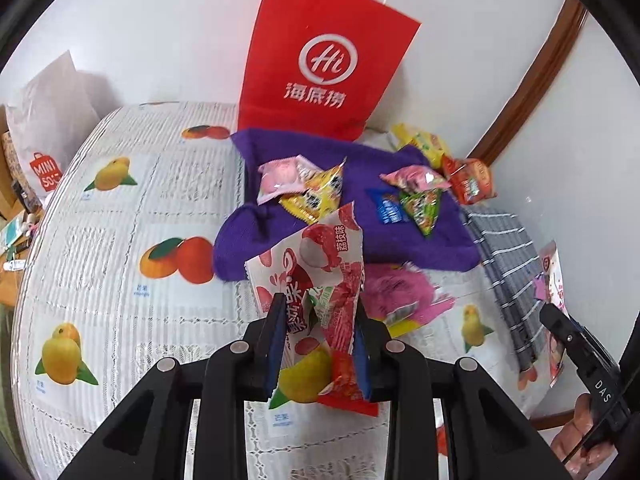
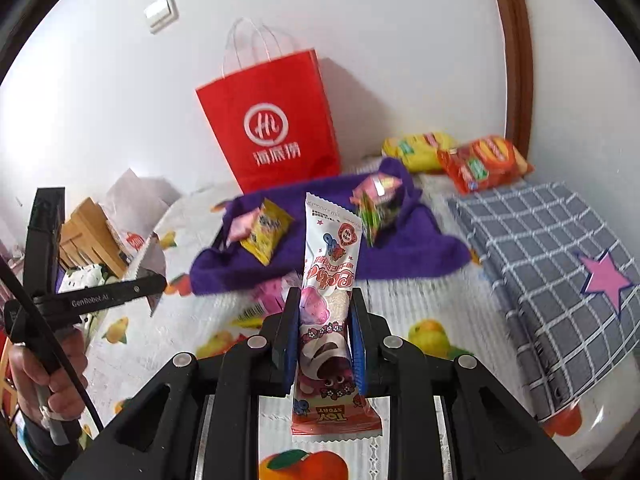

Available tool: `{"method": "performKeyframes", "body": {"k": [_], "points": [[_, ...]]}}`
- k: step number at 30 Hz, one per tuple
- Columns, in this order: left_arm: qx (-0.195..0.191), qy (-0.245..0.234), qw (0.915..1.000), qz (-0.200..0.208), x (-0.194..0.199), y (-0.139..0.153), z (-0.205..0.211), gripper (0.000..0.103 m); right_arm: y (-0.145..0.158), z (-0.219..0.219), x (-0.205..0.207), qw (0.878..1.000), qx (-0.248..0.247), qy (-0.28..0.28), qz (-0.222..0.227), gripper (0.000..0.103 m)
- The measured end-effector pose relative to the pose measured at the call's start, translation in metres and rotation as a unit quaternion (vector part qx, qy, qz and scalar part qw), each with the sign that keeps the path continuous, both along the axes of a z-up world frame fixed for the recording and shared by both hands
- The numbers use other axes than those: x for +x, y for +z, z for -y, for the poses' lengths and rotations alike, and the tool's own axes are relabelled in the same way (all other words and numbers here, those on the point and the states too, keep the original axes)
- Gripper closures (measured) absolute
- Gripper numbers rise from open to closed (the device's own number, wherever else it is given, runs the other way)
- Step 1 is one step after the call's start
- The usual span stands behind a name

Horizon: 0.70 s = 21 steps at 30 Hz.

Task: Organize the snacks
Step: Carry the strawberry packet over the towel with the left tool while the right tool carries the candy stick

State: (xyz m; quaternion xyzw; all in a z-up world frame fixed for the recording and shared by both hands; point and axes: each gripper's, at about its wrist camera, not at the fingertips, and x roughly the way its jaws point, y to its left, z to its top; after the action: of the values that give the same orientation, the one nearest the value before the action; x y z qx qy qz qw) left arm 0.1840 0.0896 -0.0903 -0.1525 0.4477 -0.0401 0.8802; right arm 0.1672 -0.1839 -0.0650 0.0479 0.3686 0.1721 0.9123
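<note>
Right now both grippers are loaded. Left gripper (image 1: 320, 340) has its fingers clenched on a lychee snack packet (image 1: 316, 276), w/ what looks like a second red wrapper pinched alongside it; can't tell if that's one item or two. Right gripper (image 2: 324, 340) has its fingers clamped on a tall pink-and-white Toy Story packet (image 2: 330, 280), held upright above the table (image 1: 120, 208), gripped approx mid-length.

Handling, as a guess: both packets look light, thin foil/plastic, crinkly and slick, contents prob. fragile if squeezed hard. Best hold is across the flat body near the middle, not the crimped end seals, which would flop or slip out.

Containers etc.: red paper bag (image 2: 272, 128) stands upright against the wall behind a purple cloth (image 2: 404, 240); its inside isn't visible, so contents unknown. Purple cloth carries several small packets, incl. a yellow packet (image 2: 266, 232) and a green triangular packet (image 1: 422, 204). An orange-red packet (image 2: 486, 162) and a yellow bag (image 2: 418, 150) lie beyond, near a grey checked cloth (image 2: 536, 240). A pink wrapper (image 1: 396, 288) lies on the table just below the purple cloth.
</note>
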Motion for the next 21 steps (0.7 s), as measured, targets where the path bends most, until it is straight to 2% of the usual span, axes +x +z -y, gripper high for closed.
{"method": "performKeyframes", "body": {"k": [12,21], "points": [[0.004,-0.015,0.9997,0.019,0.002,0.022,0.006,0.075,0.03,-0.014,0.001,0.999,-0.021,0.004,0.029,0.081],[0.006,-0.025,0.9992,0.03,0.006,0.032,0.008,0.075,0.037,-0.019,0.006,0.999,-0.029,0.002,0.036,0.081]]}}
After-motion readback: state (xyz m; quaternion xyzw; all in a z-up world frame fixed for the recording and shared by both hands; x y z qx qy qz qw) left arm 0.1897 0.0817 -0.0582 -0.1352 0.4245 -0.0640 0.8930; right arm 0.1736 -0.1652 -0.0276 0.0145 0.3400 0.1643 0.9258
